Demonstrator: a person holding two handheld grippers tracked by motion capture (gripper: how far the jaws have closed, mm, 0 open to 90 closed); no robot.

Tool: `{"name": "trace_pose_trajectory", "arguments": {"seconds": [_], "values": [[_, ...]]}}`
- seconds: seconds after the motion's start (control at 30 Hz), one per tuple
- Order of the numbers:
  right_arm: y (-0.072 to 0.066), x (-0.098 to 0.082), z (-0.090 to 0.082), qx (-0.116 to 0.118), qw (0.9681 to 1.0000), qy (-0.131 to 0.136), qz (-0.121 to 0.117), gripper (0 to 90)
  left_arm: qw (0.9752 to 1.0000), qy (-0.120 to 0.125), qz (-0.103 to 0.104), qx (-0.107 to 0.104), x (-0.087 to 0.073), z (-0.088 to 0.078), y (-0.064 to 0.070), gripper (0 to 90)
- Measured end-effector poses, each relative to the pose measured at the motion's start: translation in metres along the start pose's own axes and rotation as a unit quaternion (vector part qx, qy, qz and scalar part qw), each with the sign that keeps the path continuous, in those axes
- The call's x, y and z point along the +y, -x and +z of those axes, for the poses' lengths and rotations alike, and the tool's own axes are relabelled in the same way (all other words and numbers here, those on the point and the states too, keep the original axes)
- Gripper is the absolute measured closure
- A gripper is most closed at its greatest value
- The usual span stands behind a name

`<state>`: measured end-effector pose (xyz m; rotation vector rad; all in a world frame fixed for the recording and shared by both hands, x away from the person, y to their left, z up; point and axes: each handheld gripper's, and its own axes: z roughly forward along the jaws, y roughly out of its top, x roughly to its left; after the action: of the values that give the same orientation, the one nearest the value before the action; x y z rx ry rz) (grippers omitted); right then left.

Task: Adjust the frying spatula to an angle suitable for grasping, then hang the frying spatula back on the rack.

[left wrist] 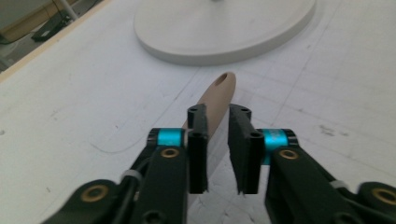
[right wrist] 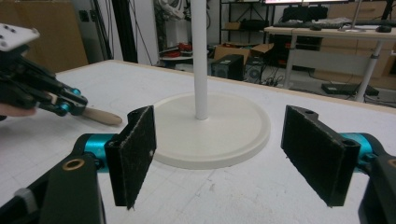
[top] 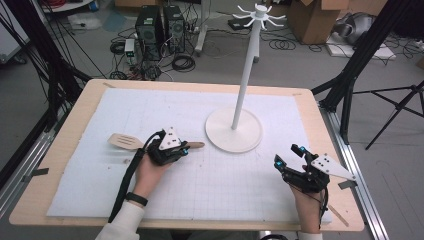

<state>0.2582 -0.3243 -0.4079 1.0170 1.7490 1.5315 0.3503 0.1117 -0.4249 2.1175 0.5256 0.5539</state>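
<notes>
The left gripper (top: 187, 148) sits over the handle of a wooden spatula (top: 125, 141) that lies flat on the white mat (top: 90, 180), blade toward the left edge of the table (top: 55, 160), handle tip pointing at the round base of the white stand (top: 234, 131) and lying just short of it. In the left gripper view the handle (left wrist: 215, 100) runs between the two jaws, which stand a little apart with a visible gap on the right side; one pad may brush the wood, but the jaws are not clamped on it, so the gripper reads as open around the handle. The right gripper (top: 286, 156) rests well apart near the right side of the mat, jaws spread wide and holding nothing, facing the stand's pole (right wrist: 200, 56). The likely aim is to hang the spatula by the hole in its handle tip on one of the hooks (top: 260, 16) at the top of the stand. The risks follow from the loose hold: if the left gripper lifts now, the spatula stays on the mat or slips out and rotates, since the blade end is heavier and hangs far from the jaws. A grip this near the tip may also cover the hole, leaving nothing to hook. Swinging the long blade close to the pole could knock the stand over
</notes>
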Motion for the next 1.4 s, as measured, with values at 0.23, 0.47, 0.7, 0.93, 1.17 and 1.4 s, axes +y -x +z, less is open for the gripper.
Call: {"name": "trace_pose_trajectory", "arguments": {"seconds": [0.23,0.47,0.7,0.93,1.17,1.4], "values": [[0.003,-0.002,0.001,-0.004,1.0000,-0.006,0.005,25.3,0.9986,0.036,-0.034,-0.019,-0.014,-0.046,-0.014,41.0],[0.003,-0.006,0.005,-0.004,0.9998,-0.017,0.006,25.2,0.9917,0.089,-0.079,-0.049,-0.039,-0.093,-0.027,23.3],[0.001,-0.010,0.007,-0.003,0.9995,-0.030,0.003,25.2,0.9841,0.133,-0.107,-0.048,-0.078,-0.137,-0.034,14.8],[0.002,-0.012,0.006,-0.005,0.9995,-0.032,0.005,25.2,0.9805,0.156,-0.113,-0.037,-0.093,-0.157,-0.040,14.7],[0.001,-0.011,0.006,-0.004,0.9995,-0.030,0.001,25.2,0.9792,0.171,-0.101,-0.041,-0.086,-0.167,-0.039,14.7],[0.002,-0.011,0.005,-0.004,0.9995,-0.030,0.002,25.2,0.9807,0.168,-0.081,-0.060,-0.064,-0.168,-0.049,14.9]]}}
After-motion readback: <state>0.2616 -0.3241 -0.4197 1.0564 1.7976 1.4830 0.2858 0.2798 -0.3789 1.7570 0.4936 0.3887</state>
